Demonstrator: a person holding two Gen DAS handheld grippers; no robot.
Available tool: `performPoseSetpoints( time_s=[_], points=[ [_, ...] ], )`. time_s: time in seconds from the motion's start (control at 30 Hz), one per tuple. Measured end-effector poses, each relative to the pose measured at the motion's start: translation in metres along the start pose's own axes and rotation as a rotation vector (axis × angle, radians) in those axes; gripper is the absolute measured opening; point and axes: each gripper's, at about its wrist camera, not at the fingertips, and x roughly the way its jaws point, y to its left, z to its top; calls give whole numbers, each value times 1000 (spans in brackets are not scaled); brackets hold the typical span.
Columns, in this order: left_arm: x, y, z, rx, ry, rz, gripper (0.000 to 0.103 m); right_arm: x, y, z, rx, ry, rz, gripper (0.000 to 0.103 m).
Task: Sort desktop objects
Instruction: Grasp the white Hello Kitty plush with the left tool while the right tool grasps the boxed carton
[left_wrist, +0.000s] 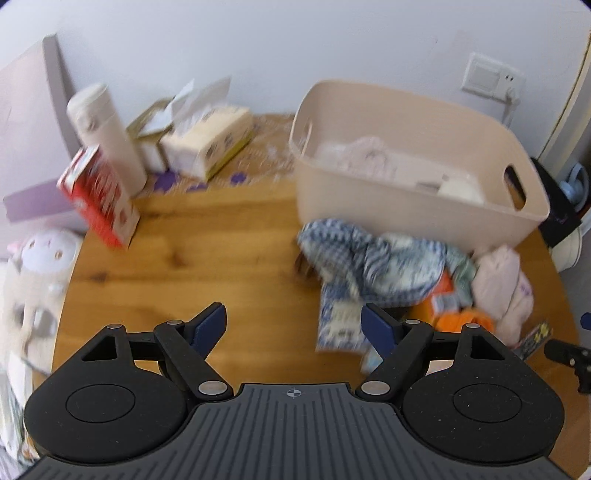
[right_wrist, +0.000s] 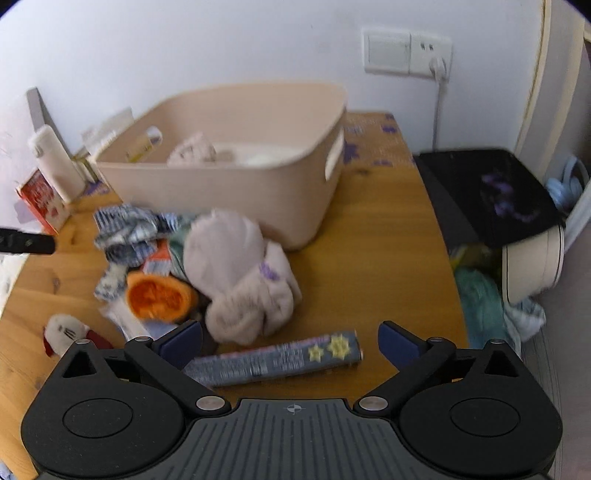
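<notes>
Sorting, pick-up stage: your right tongs (right_wrist: 290, 341) gape apart over the blue tube (right_wrist: 273, 360) on the near worktop (right_wrist: 388, 258), left tongs (left_wrist: 293, 325) likewise apart and empty; next, likely clamp the tube and carry it to the far bin (right_wrist: 229, 184).

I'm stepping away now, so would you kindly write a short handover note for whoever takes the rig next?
Left gripper: open, empty, above bare table.
Right gripper: open, empty, jaws either side of the blue tube, not gripping it.
Beige bin at the back holds a few pale items.
Left to sort, in front of the bin: checked cloth, pale socks, orange item, blue tube.
</notes>
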Motion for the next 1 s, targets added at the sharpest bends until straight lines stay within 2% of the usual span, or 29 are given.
performPoseSetpoints(
  time_s=[0.4,0.7,1.0],
  points=[
    [15,3,-56,-55,124,4,81,26,3,-20,75,106,-43,103],
    [29,4,-65,-49,169,13,81,45,8,-17,119,121,-62,103],
    [41,8,-66,-51,205,-39,81,65,17,-11,141,139,-67,103]
  ],
)
